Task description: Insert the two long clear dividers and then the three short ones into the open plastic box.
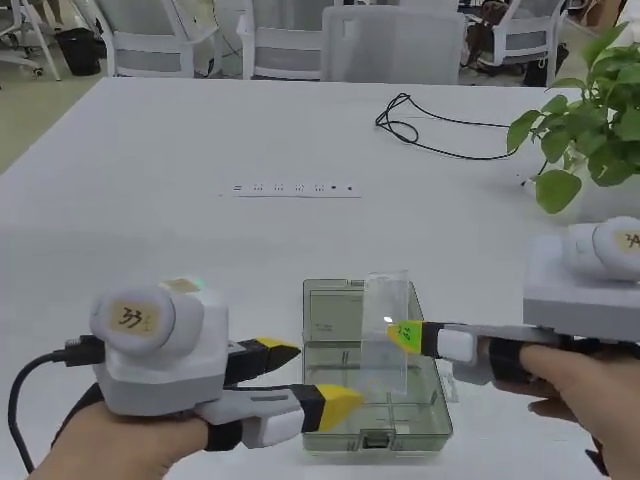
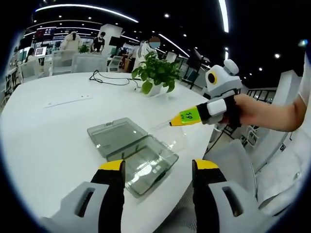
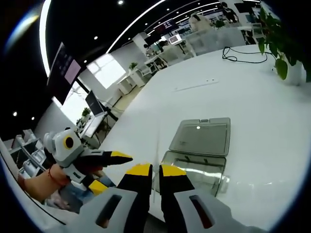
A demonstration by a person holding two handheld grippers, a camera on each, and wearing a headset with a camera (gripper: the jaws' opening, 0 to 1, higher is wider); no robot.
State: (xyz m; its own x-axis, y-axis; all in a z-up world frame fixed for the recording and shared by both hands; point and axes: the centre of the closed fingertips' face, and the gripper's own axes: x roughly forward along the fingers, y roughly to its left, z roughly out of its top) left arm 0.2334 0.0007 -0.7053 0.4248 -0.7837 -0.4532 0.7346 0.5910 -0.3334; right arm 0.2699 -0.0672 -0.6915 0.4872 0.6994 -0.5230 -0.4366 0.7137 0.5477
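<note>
Head view, box position?

Low in the middle, the open plastic box [image 1: 335, 315] on the white counter [image 1: 150, 230] — lid flat on the far side, base on the near side.

And the right tool [image 1: 398, 333]?

In from the right, clenched on a clear divider [image 1: 385, 305]. Divider upright, lower edge over the box's base; touching the base floor or not, impossible to tell. Long or short piece, likewise impossible to tell.

Backed up by the right gripper view?

Yes: own jaws nearly together, thin edge of the divider pinched between the yellow tips, box beyond them on the counter, other tool off to the left with jaws apart.

State of the left tool [image 1: 322, 373]?

Released — jaws spread wide, nothing between, just left of the box's near corner. Same in the left gripper view: yellow tips apart, box ahead, right tool in from the right with the divider hanging below its tip.

Anything else on the counter?

Black cable [image 1: 382, 122] far back, flush socket strip [image 1: 290, 188] mid-counter, potted plant [image 1: 585, 130] at the right edge. White chairs [image 1: 390, 45] past the far edge.
</note>
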